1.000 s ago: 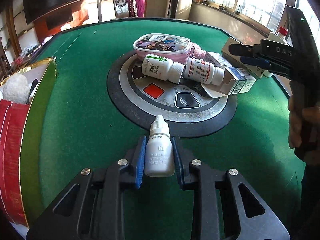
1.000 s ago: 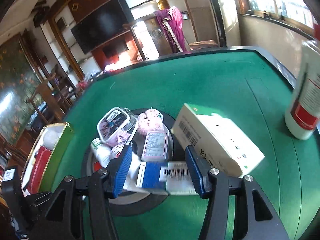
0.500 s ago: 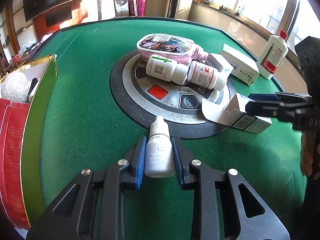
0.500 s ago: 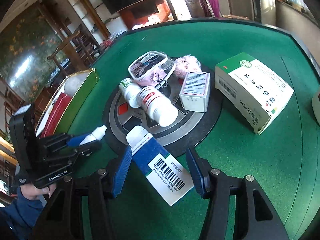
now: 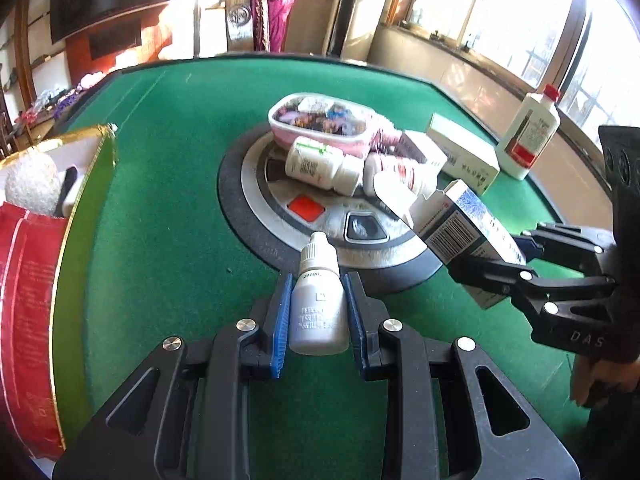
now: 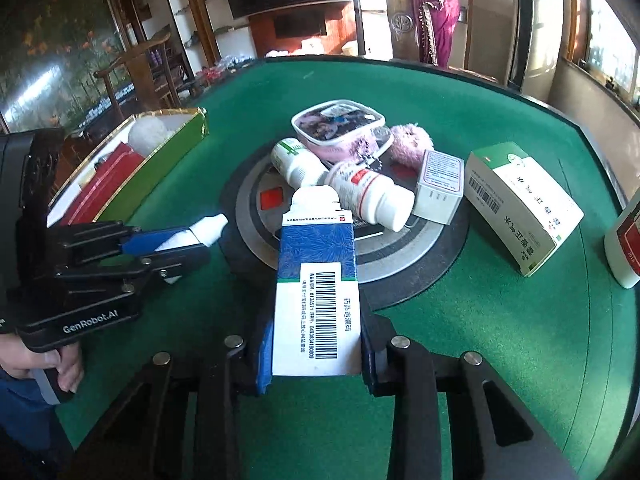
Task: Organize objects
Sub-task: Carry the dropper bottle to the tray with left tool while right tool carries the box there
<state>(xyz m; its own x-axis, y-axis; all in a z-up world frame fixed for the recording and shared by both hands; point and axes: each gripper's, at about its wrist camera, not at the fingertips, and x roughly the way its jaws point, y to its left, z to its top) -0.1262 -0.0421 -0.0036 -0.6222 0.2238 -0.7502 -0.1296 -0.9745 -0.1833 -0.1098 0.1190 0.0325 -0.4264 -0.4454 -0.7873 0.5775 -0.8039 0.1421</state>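
Closing within the last half second, the right claw [image 6: 316, 344] now has its blue pads pressed on both sides of the blue-and-white carton [image 6: 316, 292]. A second ago that carton lay among the clutter on the round centre plate [image 6: 400, 256]; now it is lifted clear of the green tabletop [image 6: 460, 340], open flap end pointing away from the hand and barcode face up. The left claw [image 5: 318, 312] has not changed: it is clamped on the small white dropper bottle [image 5: 320, 300], cap forward, held just above the felt at the near edge of the plate.

With bottle in one hand and its likely carton in the other, open end turned roughly toward the bottle, the next step looks like sliding the bottle into the carton. Whether the carton is empty inside I cannot tell from either view.

Two pill bottles [image 6: 368, 196], a pink pouch [image 6: 340, 128], a small white box [image 6: 440, 184] and a green-and-white box [image 6: 520, 204] lie unsorted. The gold-edged tray [image 6: 176, 148] at the left already holds a red packet and a white ball, and seems the place for finished items.
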